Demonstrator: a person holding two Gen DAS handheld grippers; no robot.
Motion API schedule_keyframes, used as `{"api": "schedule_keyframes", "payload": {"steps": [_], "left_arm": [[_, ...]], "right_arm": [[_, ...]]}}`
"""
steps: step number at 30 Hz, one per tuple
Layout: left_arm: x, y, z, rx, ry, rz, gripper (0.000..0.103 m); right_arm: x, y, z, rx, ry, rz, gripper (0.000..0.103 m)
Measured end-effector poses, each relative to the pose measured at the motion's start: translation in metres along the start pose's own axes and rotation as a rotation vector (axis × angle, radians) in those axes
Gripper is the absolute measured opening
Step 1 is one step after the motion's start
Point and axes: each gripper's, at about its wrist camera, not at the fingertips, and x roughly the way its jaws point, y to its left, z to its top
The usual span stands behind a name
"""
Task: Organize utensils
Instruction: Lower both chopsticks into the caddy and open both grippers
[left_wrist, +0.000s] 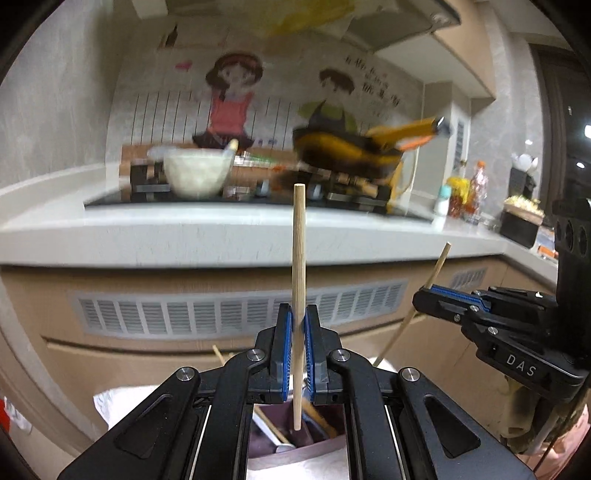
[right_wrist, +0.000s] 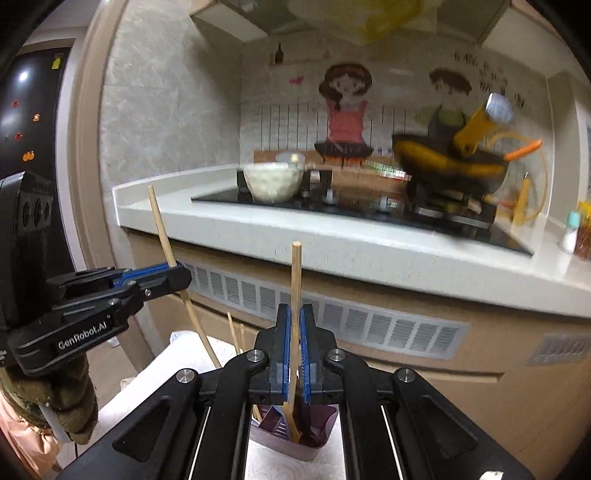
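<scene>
My left gripper (left_wrist: 298, 325) is shut on a wooden chopstick (left_wrist: 298, 251) that stands upright, its lower end over a purple utensil holder (left_wrist: 295, 446). My right gripper (right_wrist: 294, 325) is shut on a second wooden chopstick (right_wrist: 296, 280), also upright, its lower end reaching into the same purple holder (right_wrist: 317, 448). The holder has compartments with other utensils inside. Each gripper shows in the other's view: the right one (left_wrist: 428, 295) at the right with its chopstick (left_wrist: 437, 266), the left one (right_wrist: 177, 275) at the left with its chopstick (right_wrist: 160, 225).
The holder stands on a white cloth-covered surface (right_wrist: 177, 376). Ahead is a kitchen counter (left_wrist: 221, 236) with a black hob, a white bowl (left_wrist: 197, 173) and a dark wok (left_wrist: 347, 155). Bottles (left_wrist: 469, 195) stand at the counter's right. More chopsticks (right_wrist: 234, 332) stick up behind the holder.
</scene>
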Motion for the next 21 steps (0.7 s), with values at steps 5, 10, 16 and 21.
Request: {"api": "schedule_keyframes", "payload": {"steps": [5, 10, 16, 21], "left_arm": [[0.053, 0.018, -0.026, -0.037, 0.117, -0.006, 0.007], [0.106, 0.029, -0.059, -0.079, 0.243, -0.013, 0.007], [0.138, 0.029, -0.093, -0.1, 0.336, 0.002, 0.009], [0.138, 0.033, -0.109, -0.149, 0.357, 0.036, 0.021]], "right_arm": [[0.052, -0.009, -0.022, 0.029, 0.096, 0.013, 0.006], [0.11, -0.024, -0.054, 0.097, 0.241, 0.035, 0.006], [0.155, -0.035, -0.093, 0.163, 0.368, 0.051, 0.006], [0.162, -0.037, -0.109, 0.188, 0.407, 0.074, 0.007]]}}
